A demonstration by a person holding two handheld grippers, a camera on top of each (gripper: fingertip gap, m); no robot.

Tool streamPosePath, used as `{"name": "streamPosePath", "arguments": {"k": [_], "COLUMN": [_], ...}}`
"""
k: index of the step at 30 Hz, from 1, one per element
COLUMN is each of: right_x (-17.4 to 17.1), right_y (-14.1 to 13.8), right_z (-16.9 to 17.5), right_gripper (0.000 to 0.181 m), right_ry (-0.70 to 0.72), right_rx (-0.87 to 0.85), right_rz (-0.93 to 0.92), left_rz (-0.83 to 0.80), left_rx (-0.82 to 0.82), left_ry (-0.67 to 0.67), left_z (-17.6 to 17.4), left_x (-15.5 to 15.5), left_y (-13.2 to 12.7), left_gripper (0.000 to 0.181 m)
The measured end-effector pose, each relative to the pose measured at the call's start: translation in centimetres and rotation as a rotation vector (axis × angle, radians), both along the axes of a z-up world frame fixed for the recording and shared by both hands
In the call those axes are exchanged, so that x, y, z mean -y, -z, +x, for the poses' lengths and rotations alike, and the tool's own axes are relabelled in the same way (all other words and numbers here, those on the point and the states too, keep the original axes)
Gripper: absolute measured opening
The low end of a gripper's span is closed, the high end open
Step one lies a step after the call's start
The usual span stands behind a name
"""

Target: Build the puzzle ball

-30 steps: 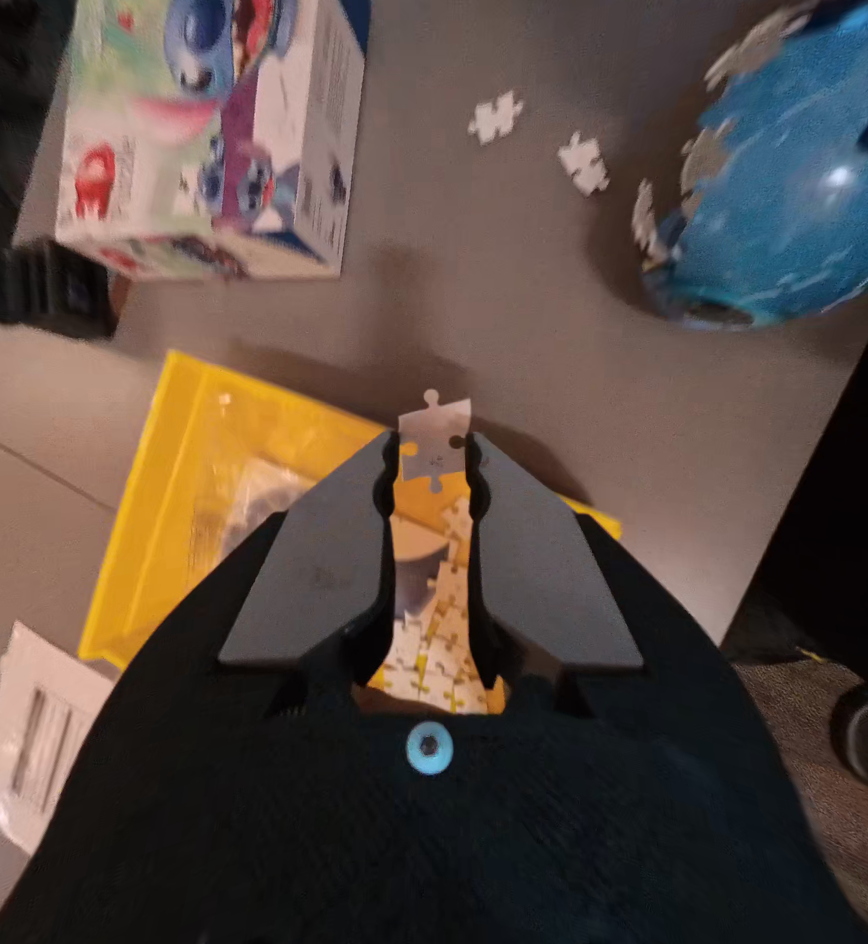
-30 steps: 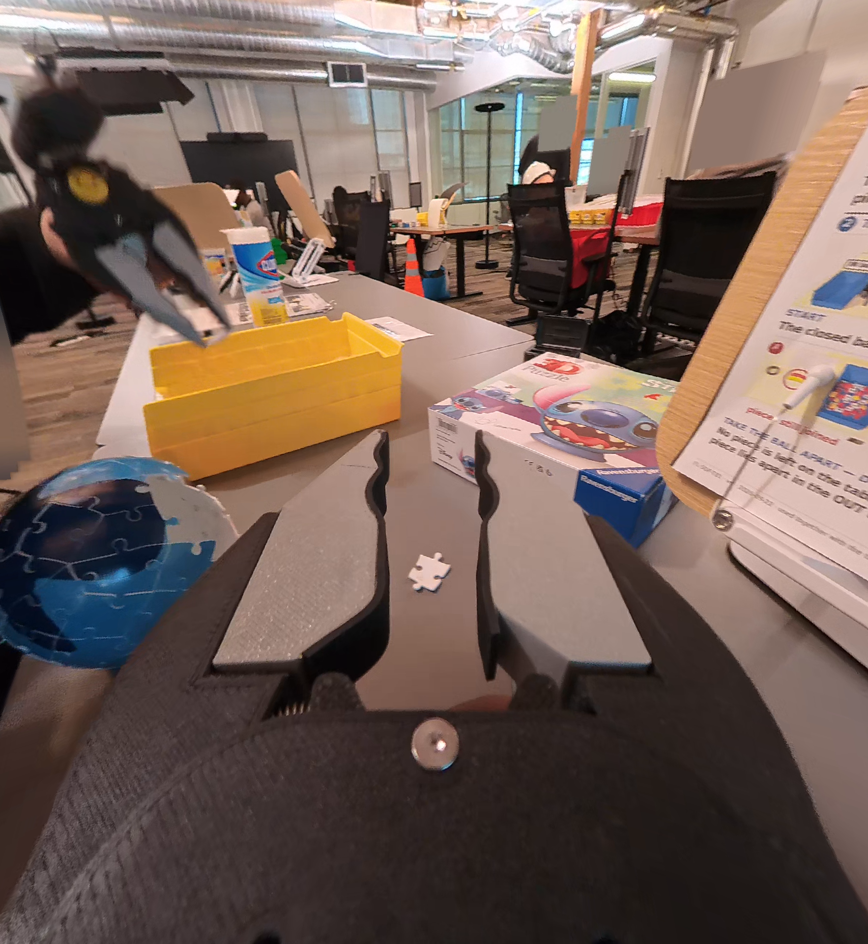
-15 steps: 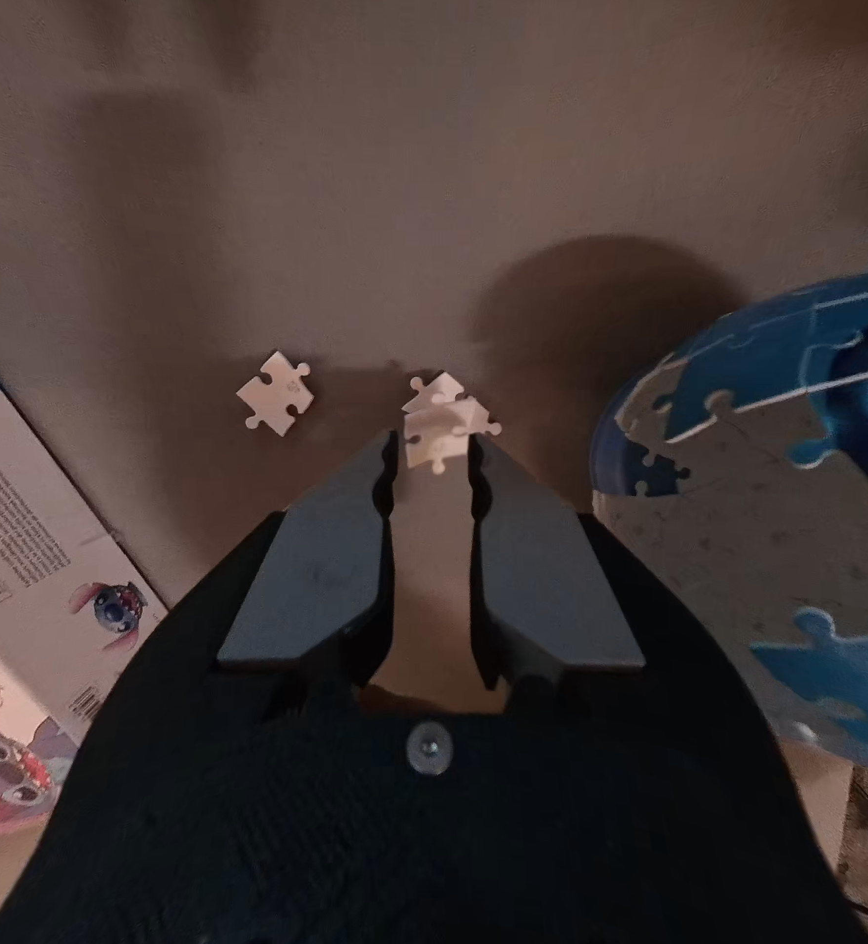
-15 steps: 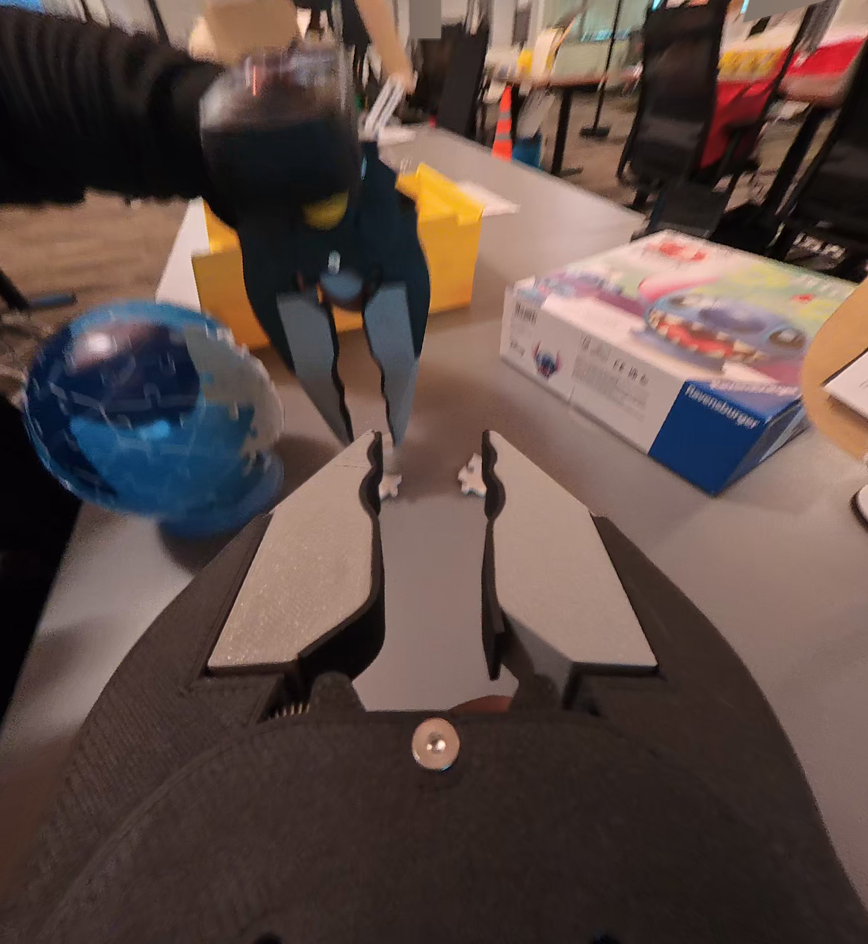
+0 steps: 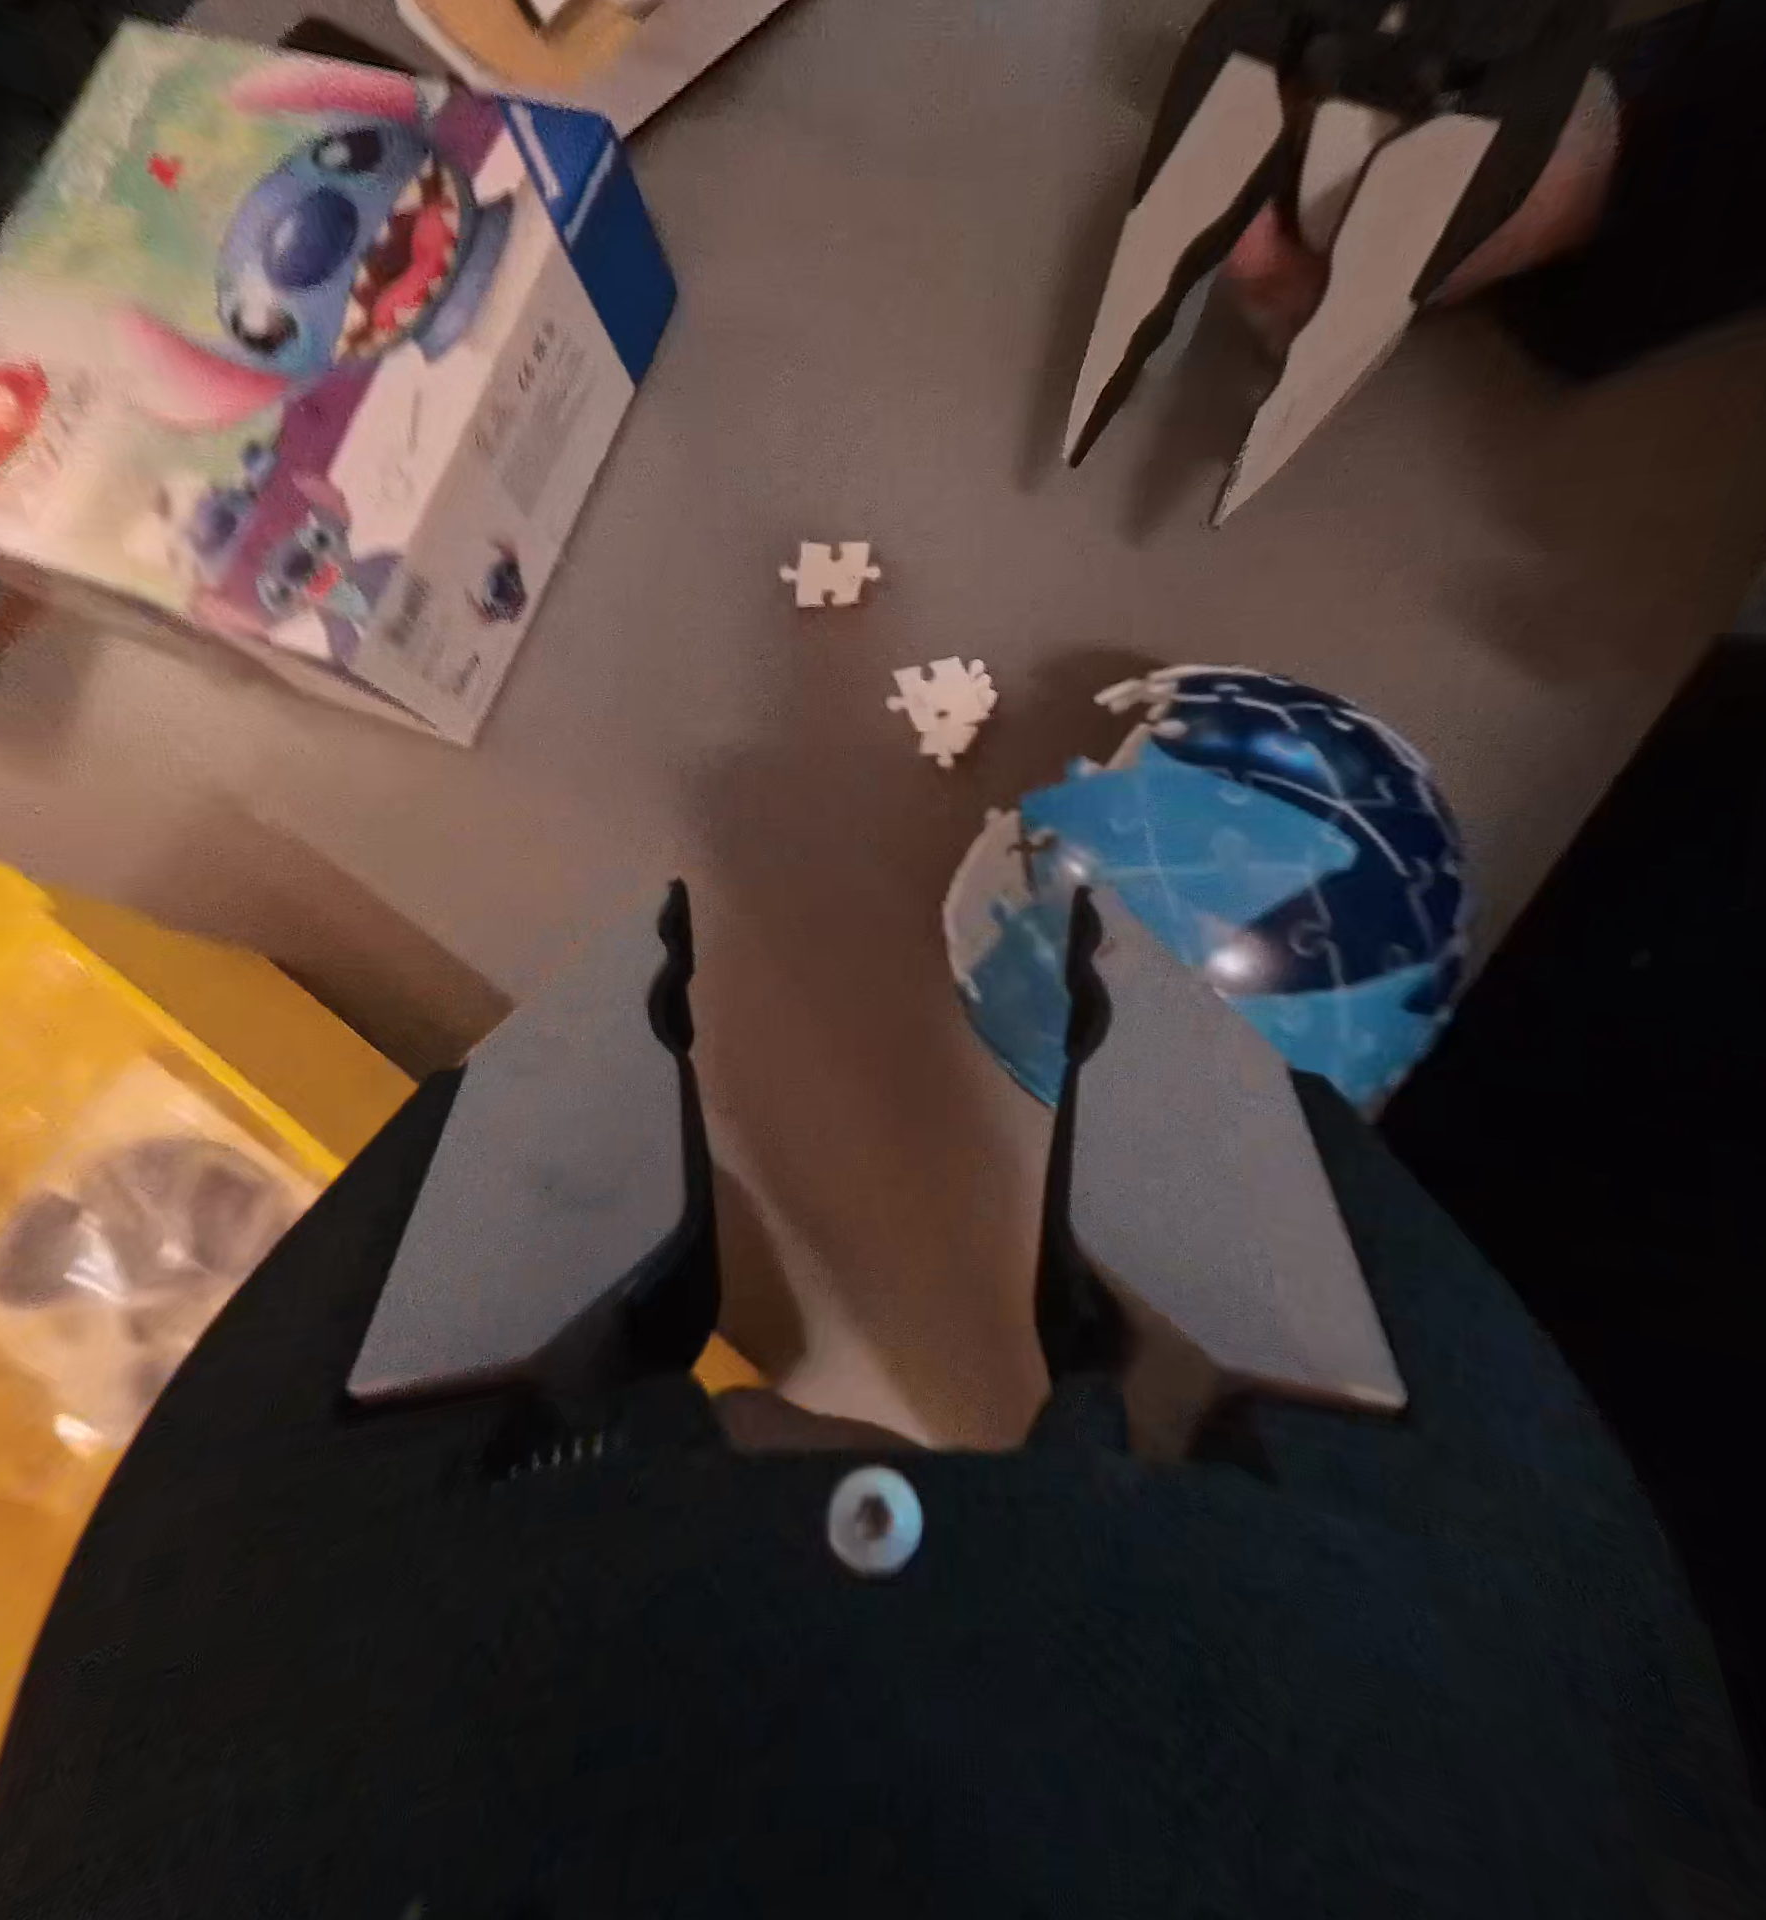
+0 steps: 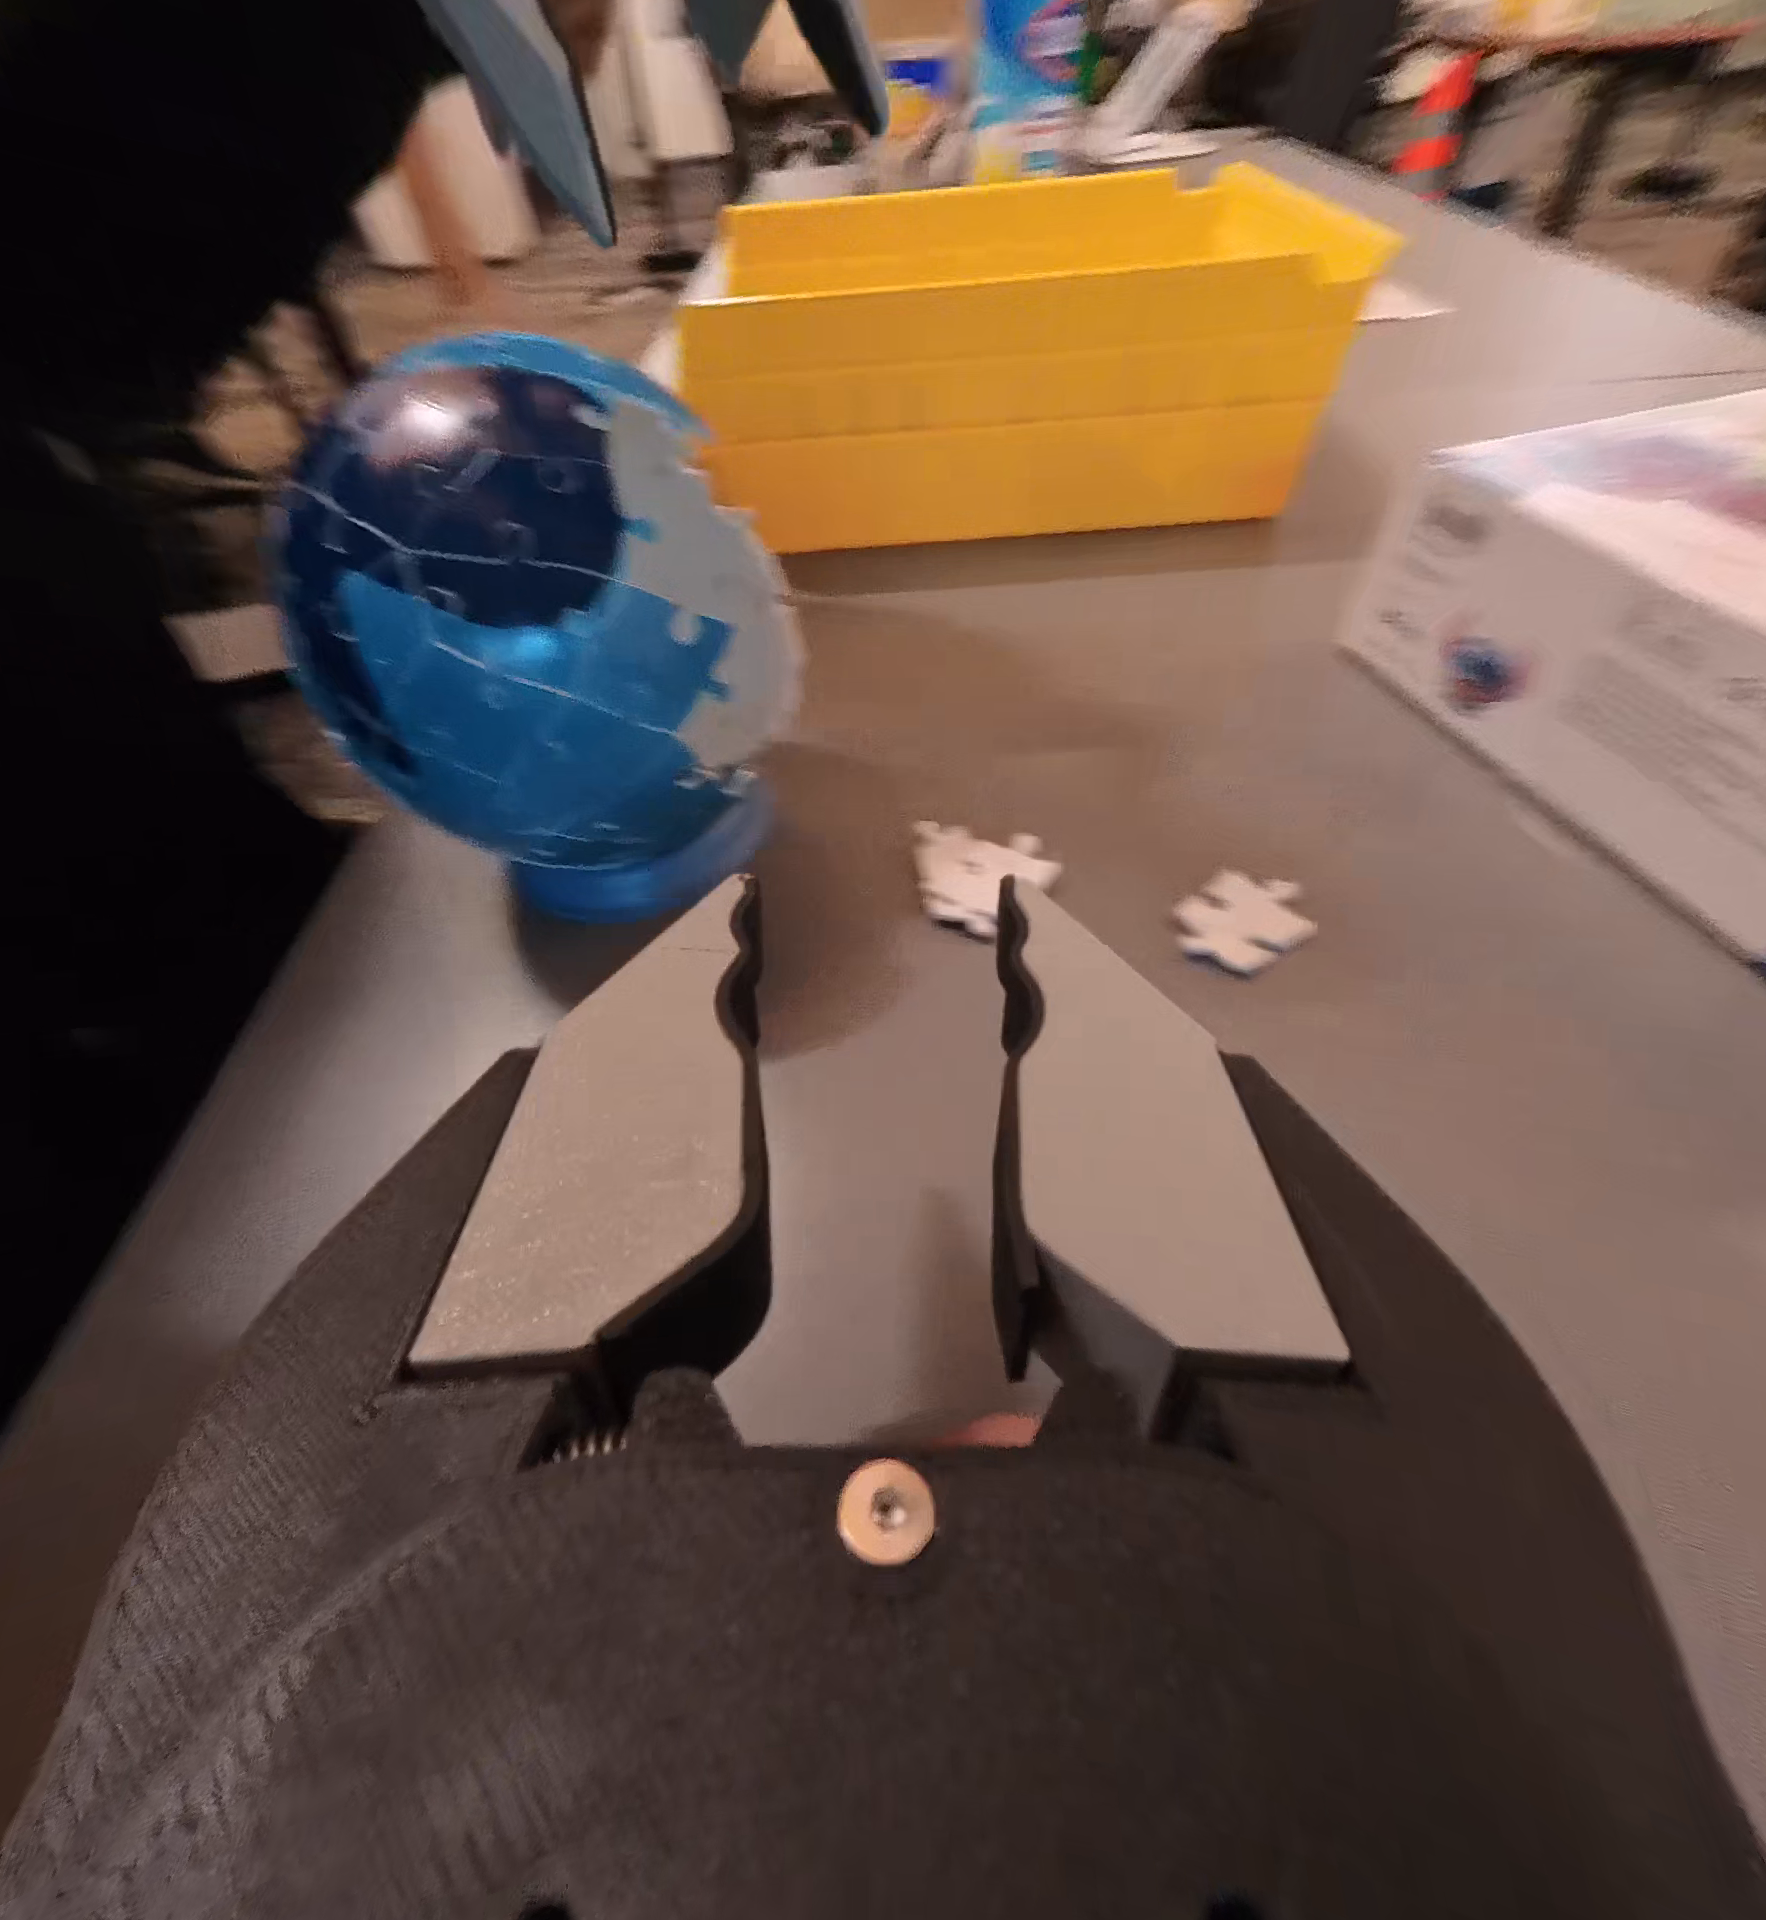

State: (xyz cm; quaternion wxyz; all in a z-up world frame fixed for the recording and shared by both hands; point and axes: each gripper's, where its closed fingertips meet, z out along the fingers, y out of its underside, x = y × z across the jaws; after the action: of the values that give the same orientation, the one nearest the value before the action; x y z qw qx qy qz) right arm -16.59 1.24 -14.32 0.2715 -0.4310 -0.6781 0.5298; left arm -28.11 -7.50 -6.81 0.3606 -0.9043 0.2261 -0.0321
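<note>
Both grippers hang spread and empty: the left gripper (image 5: 874,904) above the grey surface (image 5: 858,312), the right gripper (image 6: 874,904) low over it. The half-built blue plastic puzzle ball (image 6: 526,592) stands on its round blue base at the surface's edge, two white loose puzzle pieces (image 6: 983,878) just beside it.

Bare table (image 6: 1118,665) lies open between the puzzle ball (image 6: 526,592) on its stand, the yellow bin (image 6: 1024,374) behind and the box (image 6: 1627,644) to the side. Two loose pieces (image 6: 972,868) lie near the ball's foot, just ahead of the right gripper (image 6: 874,894). The left gripper (image 5: 874,914) hangs empty above, beside the ball.
</note>
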Motion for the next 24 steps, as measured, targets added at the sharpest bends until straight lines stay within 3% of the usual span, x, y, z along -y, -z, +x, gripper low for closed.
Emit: {"name": "streamPosePath", "arguments": {"k": [4,8,11,14,17,19,24], "right_x": [3.2,5.5,6.9,7.1,7.7,8.1,9.1], "right_y": [-0.7,-2.7,-2.0,-1.4,-0.9,-0.7,0.0], "right_z": [1.0,2.2,1.8,0.6,0.0,-0.4,-1.0], "right_gripper": [0.049,0.060,0.067,0.072,0.079,0.081,0.086], "right_ry": [-0.107,-0.128,-0.069,0.008,-0.005,-0.033,-0.087], "right_rx": [0.106,0.196,0.270,0.305,0.380,0.402,0.460], "right_rz": [-0.216,-0.448,-0.476,-0.517,-0.614,-0.638,-0.661], "left_rz": [0.013,-0.095,-0.148,-0.123,-0.110,-0.156,-0.202], "left_rx": [0.349,0.647,0.600,0.671,0.747,0.756,0.738], "left_ry": [-0.150,-0.056,-0.023,-0.023,-0.024,0.000,0.013], "left_z": [1.3,4.8,5.2,5.4,5.1,5.5,6.0], "left_x": [5.9,7.2,6.4,5.4,5.1,5.1,4.7], "left_y": [1.0,2.7,5.3,5.0,4.4,4.9,5.9], "left_gripper": [0.082,0.092,0.104,0.105,0.104,0.115,0.116]}}
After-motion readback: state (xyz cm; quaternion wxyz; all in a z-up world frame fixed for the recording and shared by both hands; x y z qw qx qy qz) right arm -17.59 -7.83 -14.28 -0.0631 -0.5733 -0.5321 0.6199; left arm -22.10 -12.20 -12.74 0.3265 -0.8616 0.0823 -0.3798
